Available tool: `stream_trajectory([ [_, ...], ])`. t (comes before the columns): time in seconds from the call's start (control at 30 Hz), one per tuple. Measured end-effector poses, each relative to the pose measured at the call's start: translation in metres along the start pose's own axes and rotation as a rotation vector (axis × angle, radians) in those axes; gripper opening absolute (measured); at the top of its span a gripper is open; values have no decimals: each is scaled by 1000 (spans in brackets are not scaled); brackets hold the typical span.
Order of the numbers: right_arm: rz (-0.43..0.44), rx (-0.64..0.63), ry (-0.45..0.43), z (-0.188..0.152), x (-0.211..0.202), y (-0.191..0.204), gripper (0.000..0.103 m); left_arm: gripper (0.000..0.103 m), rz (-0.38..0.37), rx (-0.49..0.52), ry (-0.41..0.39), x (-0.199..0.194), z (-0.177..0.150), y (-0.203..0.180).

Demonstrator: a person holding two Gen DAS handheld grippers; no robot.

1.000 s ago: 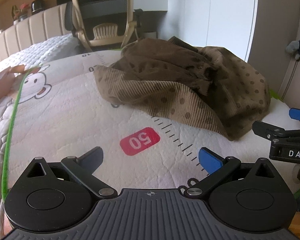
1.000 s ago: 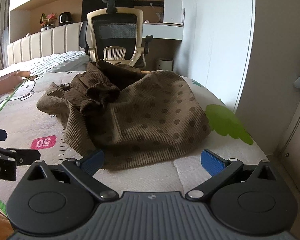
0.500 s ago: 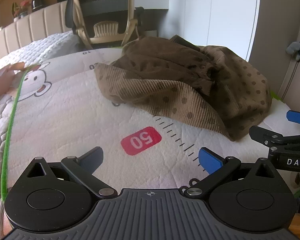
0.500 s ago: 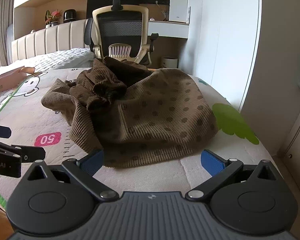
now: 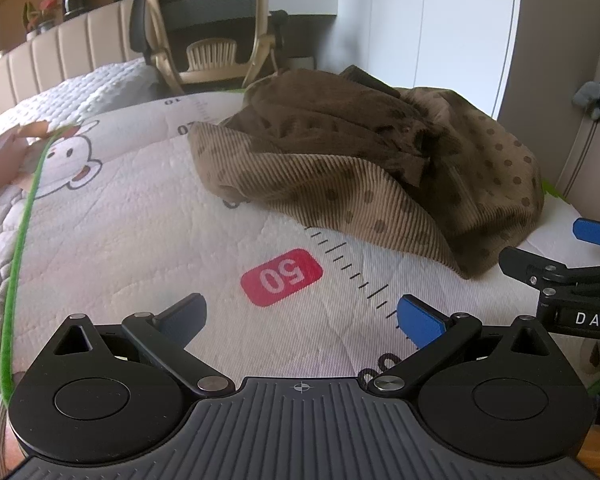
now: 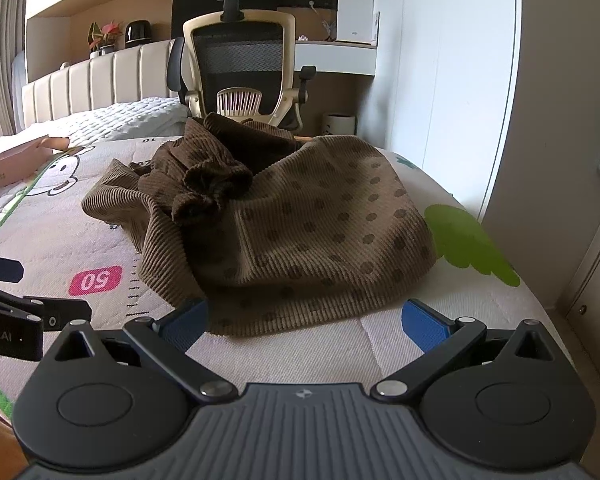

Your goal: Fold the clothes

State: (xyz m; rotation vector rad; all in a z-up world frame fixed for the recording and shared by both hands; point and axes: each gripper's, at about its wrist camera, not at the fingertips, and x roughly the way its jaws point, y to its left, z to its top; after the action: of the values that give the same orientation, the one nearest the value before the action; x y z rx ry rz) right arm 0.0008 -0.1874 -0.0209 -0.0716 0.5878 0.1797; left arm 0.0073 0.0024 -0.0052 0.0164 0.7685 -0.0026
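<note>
Ribbed brown dotted garment (image 6: 300,224) lies crumpled on quilted mat (image 5: 140,240); both grippers' jaws gape, empty.

My right gripper (image 6: 303,320) now sits closer to the brown garment (image 6: 292,220), its hem between my spread fingers. My left gripper (image 5: 300,318) edges slightly nearer the red 50 mark (image 5: 282,276).

L gripper (image 5: 300,318): matte black body, ribbed grey plate at 6 o'c, 2 round discs at 7 & 5 o'c, silver pivot screws, blue pads (image 5: 419,316) | R gripper (image 6: 305,320): same build, crosshair mark centre, blue pads (image 6: 421,322) | white lettering "DAS" at 3 o'c of L view, "bot.AI" at 9 o'c of R view
</note>
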Motion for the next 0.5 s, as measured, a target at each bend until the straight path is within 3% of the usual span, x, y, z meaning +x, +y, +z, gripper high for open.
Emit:
stream_trajectory([
  [0.5, 3, -1, 3, 0, 0, 0, 103, 103, -1, -1, 6, 0, -1, 1],
])
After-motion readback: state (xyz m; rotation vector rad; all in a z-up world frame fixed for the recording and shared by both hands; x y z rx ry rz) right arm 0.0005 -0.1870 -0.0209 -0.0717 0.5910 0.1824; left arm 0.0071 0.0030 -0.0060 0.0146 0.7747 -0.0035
